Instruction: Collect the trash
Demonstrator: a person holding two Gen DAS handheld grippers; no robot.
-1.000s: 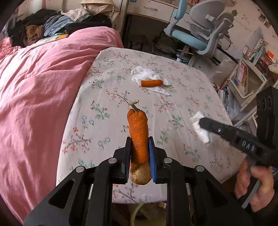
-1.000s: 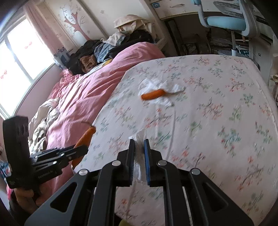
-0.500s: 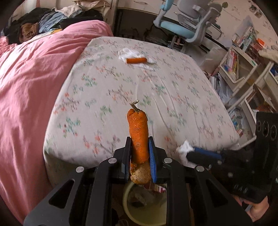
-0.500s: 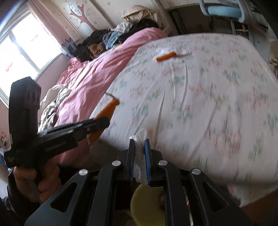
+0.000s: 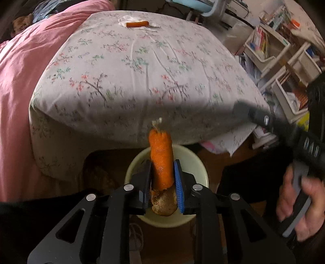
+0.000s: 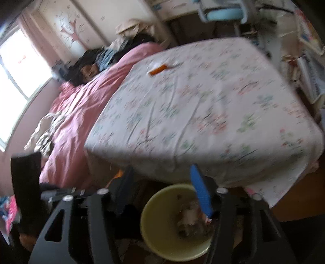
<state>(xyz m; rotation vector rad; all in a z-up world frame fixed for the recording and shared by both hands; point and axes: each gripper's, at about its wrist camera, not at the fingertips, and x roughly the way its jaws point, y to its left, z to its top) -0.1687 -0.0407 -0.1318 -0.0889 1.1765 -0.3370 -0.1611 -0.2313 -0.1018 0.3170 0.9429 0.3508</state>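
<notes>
My left gripper (image 5: 162, 165) has an orange carrot (image 5: 160, 154) between its pads, brown end toward the camera, right over a pale yellow bin (image 5: 196, 162) on the floor; its jaws are opening. In the right wrist view my right gripper (image 6: 160, 179) is opening wide above the same bin (image 6: 154, 233), with nothing between its fingers. A crumpled white tissue (image 6: 189, 215) lies inside the bin with other scraps. A second carrot (image 5: 136, 24) rests on a white tissue (image 5: 124, 20) at the far side of the floral cloth.
The floral-covered surface (image 5: 132, 67) overhangs the bin, its front edge just beyond both grippers. A pink duvet (image 5: 20, 71) lies to the left. Shelves with books and boxes (image 5: 284, 61) crowd the right, and a blue chair (image 6: 221, 14) stands behind.
Both grippers have drawn back off the floral surface to above the bin. The right gripper's jaws have spread and the tissue it held now lies in the bin. The carrot stays in the left gripper.
</notes>
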